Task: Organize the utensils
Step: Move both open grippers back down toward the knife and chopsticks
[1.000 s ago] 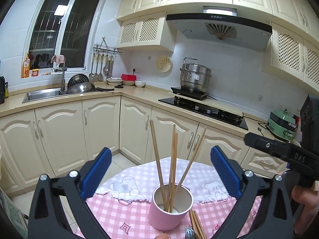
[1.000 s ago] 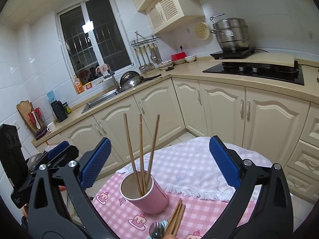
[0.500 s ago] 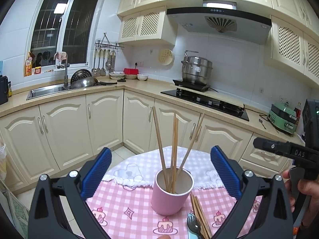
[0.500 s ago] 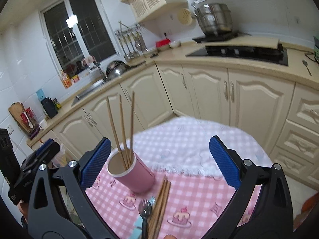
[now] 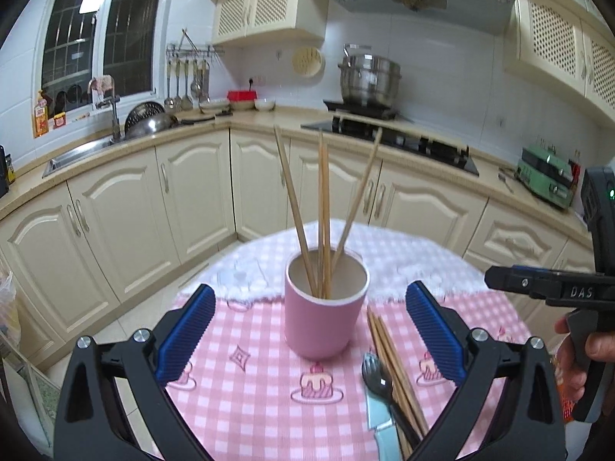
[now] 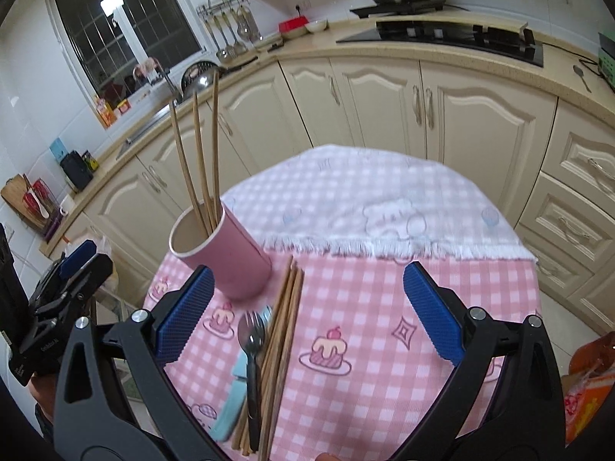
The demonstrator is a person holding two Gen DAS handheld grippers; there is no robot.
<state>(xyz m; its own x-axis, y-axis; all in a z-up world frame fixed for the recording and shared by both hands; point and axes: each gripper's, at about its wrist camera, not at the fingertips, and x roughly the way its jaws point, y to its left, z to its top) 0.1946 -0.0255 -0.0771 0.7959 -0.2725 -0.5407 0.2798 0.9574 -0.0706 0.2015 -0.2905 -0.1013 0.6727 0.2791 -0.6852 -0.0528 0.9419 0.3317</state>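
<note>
A pink cup stands on the pink checked tablecloth and holds several wooden chopsticks. To its right lie more loose chopsticks, a dark fork and a light blue handled utensil. My left gripper is open, above the table, with the cup between its fingers' line. My right gripper is open above the loose chopsticks and fork, with the cup just ahead to the left. It also shows in the left wrist view, at the right.
The round table carries a white cloth over its far half. Cream kitchen cabinets, a sink and a hob ring the room behind. An orange packet lies at the table's right edge.
Both grippers have tilted down and moved closer to the table. The cup and the loose utensils now sit larger and higher in both views. Both grippers stayed open.
</note>
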